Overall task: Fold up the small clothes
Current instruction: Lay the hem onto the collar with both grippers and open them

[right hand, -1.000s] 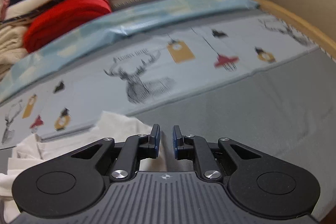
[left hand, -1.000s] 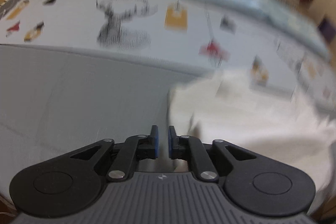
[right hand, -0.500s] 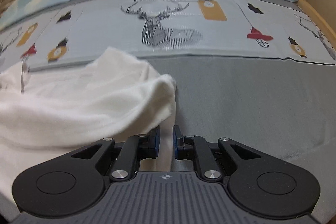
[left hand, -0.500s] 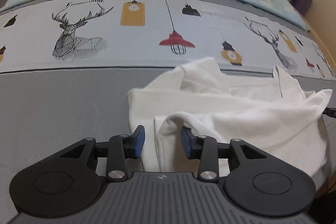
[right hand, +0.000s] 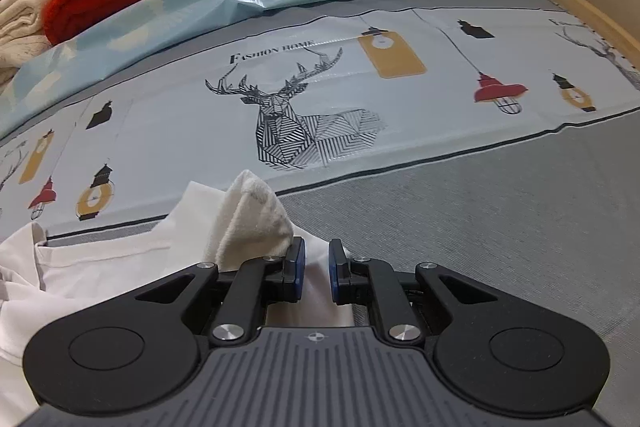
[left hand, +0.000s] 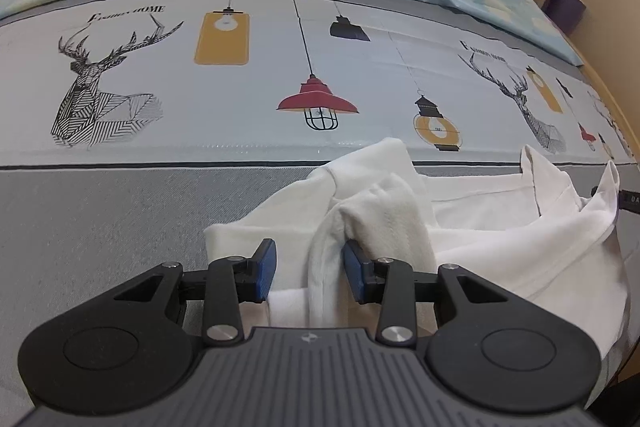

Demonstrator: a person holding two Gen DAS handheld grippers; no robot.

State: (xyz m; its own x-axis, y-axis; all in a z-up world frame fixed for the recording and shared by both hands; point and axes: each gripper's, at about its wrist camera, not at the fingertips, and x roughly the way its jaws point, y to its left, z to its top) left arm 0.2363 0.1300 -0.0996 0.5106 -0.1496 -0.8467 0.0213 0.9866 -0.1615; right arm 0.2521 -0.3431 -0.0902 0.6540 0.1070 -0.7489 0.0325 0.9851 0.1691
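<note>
A grey printed cover (left hand: 120, 219) with deer and lamps spreads over the surface. A white garment (left hand: 500, 227) lies crumpled on its grey band at the near edge. The left gripper (left hand: 310, 267) is closing, jaws apart, a fold of cloth between them, unpinched. The right gripper (right hand: 316, 269) has its jaws narrowly apart with white cloth between; whether they pinch it cannot be told
</note>
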